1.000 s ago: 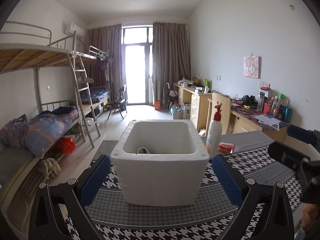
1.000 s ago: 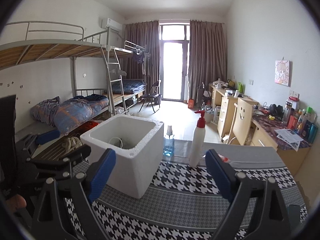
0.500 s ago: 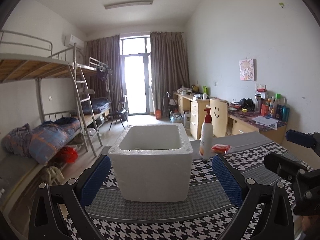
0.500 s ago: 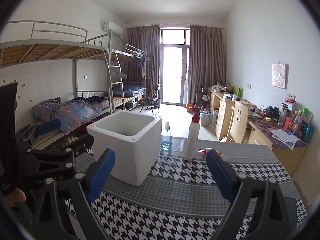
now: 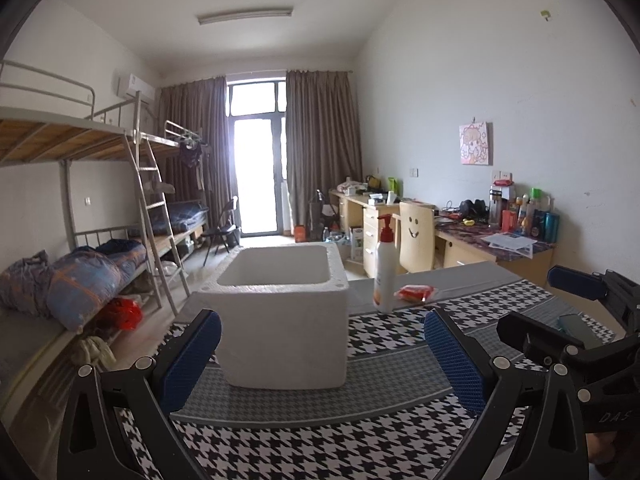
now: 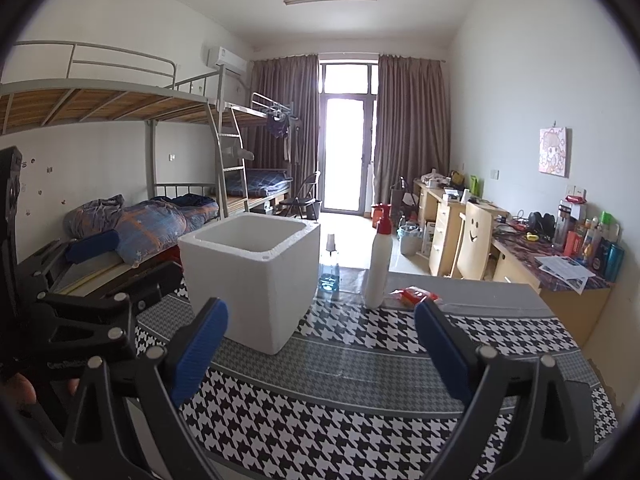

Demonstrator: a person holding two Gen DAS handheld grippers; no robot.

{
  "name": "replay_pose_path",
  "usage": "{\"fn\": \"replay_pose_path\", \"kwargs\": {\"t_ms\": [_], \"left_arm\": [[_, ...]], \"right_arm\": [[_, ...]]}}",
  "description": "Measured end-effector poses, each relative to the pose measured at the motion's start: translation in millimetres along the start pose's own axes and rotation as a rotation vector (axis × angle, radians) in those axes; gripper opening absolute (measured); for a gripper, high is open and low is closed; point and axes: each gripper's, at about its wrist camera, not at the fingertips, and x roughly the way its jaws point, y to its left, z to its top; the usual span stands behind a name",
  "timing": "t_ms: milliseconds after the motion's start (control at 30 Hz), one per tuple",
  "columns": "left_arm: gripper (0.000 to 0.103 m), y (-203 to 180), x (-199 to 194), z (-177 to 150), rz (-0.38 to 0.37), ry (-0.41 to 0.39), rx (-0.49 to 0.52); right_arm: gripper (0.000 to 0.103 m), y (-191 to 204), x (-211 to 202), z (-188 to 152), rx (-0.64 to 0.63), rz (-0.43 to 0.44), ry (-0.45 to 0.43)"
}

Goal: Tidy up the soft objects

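Right wrist view catches a small clear bottle with blue liquid (image 6: 329,268) just behind the foam box (image 6: 256,276) – the left view doesn't show it at all, the box hides that spot. Both the left gripper (image 5: 322,356) and right gripper (image 6: 320,344) have fingers spread wide, holding nothing. The red soft packet (image 5: 415,293) lies flat mid-frame on the houndstooth bench (image 5: 320,452), just right of the pump bottle (image 5: 385,268) – crinkly, shiny wrapper.
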Motion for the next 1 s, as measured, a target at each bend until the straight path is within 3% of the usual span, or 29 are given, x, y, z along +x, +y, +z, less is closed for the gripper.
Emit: {"fn": "replay_pose_path", "kwargs": {"t_ms": [1000], "left_arm": [[0.102, -16, -18, -30, 0.011, -0.031, -0.006]], "right_arm": [[0.098, -14, -23, -43, 0.032, -0.031, -0.019]]}}
